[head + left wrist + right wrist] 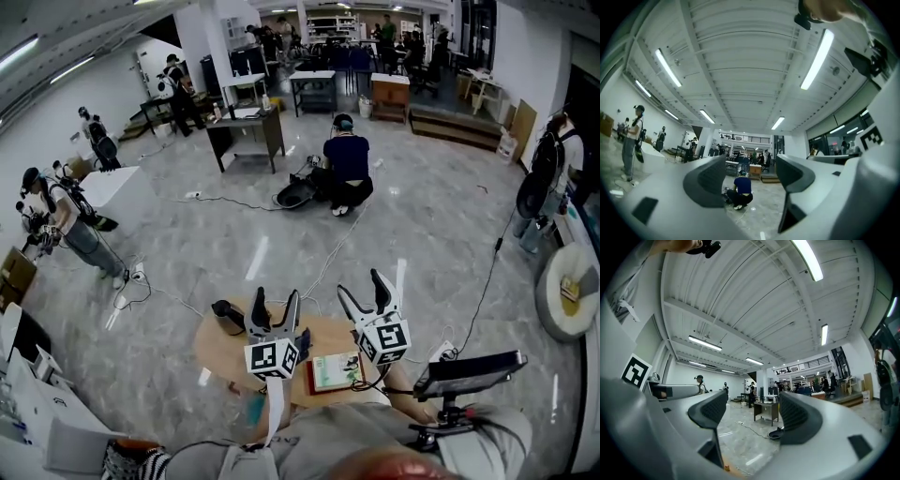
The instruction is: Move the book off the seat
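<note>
A person in a dark top point(347, 173) crouches on the grey floor point(422, 244) in the middle of the hall. A dark desk point(246, 131) stands farther off to the left, and a black cable point(234, 201) trails across the floor near it. At the left a person with a backpack point(66, 220) leans forward, and a round white table point(548, 309) sits at the right edge.

the left gripper point(277, 300) and right gripper point(361, 284) are pale grey with dark ribbed jaws. each bears a white marker cube point(272, 358) printed with black squares. the person wears a grey top point(319, 445).
</note>
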Motion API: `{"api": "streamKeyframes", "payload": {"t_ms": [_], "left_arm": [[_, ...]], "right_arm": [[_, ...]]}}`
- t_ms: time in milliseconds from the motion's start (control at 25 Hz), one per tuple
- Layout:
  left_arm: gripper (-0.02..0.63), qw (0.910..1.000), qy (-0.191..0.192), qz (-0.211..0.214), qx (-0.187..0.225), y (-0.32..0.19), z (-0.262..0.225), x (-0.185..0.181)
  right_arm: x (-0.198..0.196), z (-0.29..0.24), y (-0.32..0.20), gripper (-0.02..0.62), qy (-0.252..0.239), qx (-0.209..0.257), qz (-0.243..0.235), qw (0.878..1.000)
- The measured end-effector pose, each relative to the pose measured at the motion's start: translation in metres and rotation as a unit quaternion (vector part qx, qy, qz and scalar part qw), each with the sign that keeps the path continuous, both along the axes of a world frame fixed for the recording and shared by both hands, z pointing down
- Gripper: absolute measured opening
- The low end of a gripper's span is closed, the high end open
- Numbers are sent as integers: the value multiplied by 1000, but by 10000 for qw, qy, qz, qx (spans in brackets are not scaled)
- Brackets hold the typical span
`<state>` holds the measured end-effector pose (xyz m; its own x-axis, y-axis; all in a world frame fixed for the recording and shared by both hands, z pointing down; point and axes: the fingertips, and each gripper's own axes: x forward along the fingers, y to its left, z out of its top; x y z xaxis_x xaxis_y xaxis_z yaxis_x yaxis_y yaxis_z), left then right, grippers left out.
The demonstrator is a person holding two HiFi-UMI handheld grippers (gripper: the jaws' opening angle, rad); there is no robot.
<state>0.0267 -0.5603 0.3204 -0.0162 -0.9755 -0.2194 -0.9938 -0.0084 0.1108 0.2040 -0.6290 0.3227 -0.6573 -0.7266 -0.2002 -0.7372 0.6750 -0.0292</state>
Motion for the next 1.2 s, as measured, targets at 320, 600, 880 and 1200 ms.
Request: {"api": "streamKeyframes", "payload": {"t_ms": [320,600,880,1200], "left_arm": [[14,9996,-74,248,70,-9,3,11],[11,9978,-78,653,53,-21,6,29],[11,9977,23,669,-68,-24,18,31],[11,9988,-185,440,-84,-15,5,13]], "right_arm": [[7,2,1,24,173,64,-33,9998],[13,-1,5,14,336,121,-107,9993],[12,10,6,14,540,74,-139,9984],[-1,-5,8,14,420,133,-242,9987]]}}
